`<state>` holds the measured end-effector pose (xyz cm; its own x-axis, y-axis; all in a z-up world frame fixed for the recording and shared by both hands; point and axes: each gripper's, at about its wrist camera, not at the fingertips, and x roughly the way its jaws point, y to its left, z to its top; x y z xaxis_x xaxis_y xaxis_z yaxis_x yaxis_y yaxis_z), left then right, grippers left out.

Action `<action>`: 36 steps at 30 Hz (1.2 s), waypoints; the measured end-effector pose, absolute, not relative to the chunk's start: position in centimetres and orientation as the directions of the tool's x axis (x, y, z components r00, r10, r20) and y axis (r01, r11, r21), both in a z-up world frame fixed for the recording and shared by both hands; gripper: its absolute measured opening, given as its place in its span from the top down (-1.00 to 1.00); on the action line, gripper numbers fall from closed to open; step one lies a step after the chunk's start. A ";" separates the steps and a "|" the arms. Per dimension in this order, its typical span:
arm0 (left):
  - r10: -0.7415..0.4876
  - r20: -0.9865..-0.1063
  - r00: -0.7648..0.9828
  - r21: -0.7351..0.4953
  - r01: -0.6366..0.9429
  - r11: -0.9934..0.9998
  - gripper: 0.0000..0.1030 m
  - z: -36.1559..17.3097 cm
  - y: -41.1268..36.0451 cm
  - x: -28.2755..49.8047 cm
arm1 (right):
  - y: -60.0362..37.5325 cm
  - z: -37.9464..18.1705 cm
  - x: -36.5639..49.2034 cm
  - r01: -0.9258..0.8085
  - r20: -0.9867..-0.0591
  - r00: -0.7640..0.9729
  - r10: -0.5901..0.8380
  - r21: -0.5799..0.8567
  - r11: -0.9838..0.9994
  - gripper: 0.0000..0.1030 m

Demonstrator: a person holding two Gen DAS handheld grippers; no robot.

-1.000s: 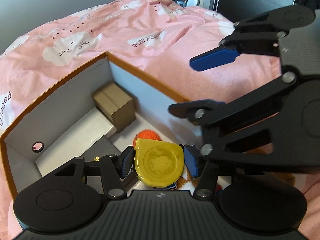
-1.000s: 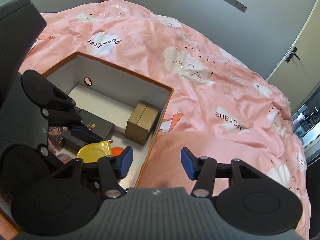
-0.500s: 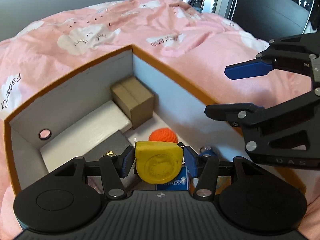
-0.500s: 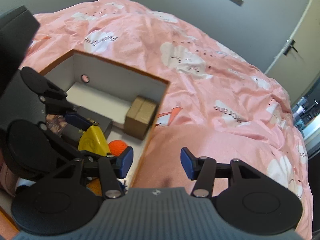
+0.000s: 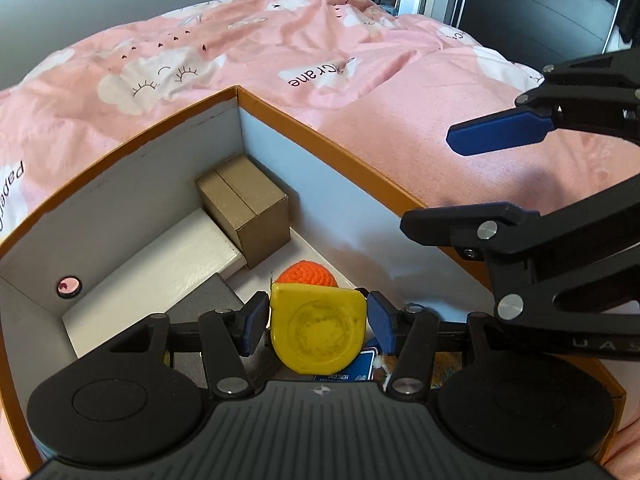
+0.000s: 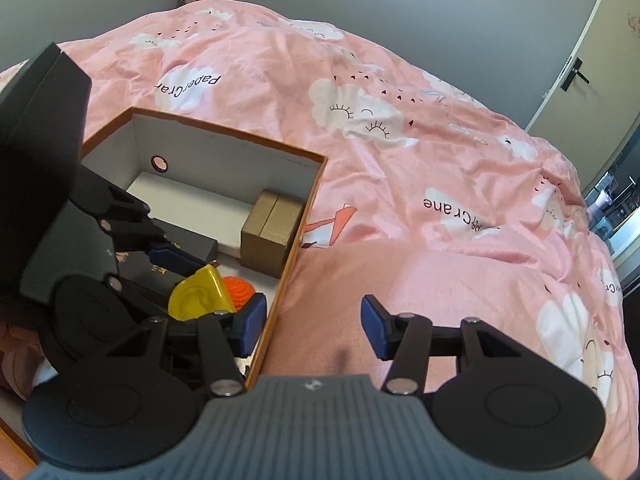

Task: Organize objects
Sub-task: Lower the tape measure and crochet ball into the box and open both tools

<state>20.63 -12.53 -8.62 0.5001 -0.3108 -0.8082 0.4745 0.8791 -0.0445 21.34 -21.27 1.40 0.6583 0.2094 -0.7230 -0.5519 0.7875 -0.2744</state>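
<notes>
Clamping a yellow tape measure [image 5: 318, 330] between its blue pads, the left gripper [image 5: 318, 322] holds it flat-face-up over the inside of an open orange-rimmed box [image 5: 340, 148], near the box's right-hand wall in the left wrist view. Both pads touch the yellow case, one on each side. Just beyond the tape measure, on the box floor, lies an orange crocheted ball [image 5: 306, 274]. Farther in, a brown cardboard carton [image 5: 246, 208] stands in the far corner, its side against a long white box [image 5: 160, 268] that runs along the wall with the small round hole [image 5: 69, 285]. A dark grey box [image 5: 208, 308] lies beside the white one, partly under the left finger. Under the tape measure a blue printed packet [image 5: 360, 366] shows; what it is cannot be told. The right gripper [image 6: 313, 322] hangs outside the box, above the pink bedcover [image 6: 400, 160] with cloud prints, its jaws standing apart with nothing between them; its left finger [image 6: 250, 322] lies just over the box's orange rim. In the right wrist view the tape measure appears tilted, close to the ball. The box rests on the bedcover.
</notes>
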 end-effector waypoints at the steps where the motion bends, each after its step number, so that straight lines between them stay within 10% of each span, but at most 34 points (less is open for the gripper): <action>1: -0.312 -0.807 0.502 -0.044 0.475 0.879 -0.20 -8.6 -12.5 20.5 | -21.3 1.4 21.3 -0.553 -0.722 0.660 0.209 -0.278 0.785 -0.06; 13: -0.329 -0.800 0.502 -0.066 0.472 0.879 -0.30 -7.9 -11.7 20.0 | -21.2 1.4 21.0 -0.549 -0.717 0.666 0.205 -0.284 0.786 -0.14; 22: -0.378 -0.795 0.474 -0.148 0.452 0.880 0.37 -6.9 -9.5 19.1 | -21.5 1.5 20.6 -0.547 -0.713 0.669 0.208 -0.283 0.788 -0.14; 36: -0.246 -0.757 0.606 -0.077 0.292 0.953 0.42 -2.2 -5.1 14.7 | -20.9 3.7 17.4 -0.544 -0.687 0.650 0.324 -0.123 0.830 -0.15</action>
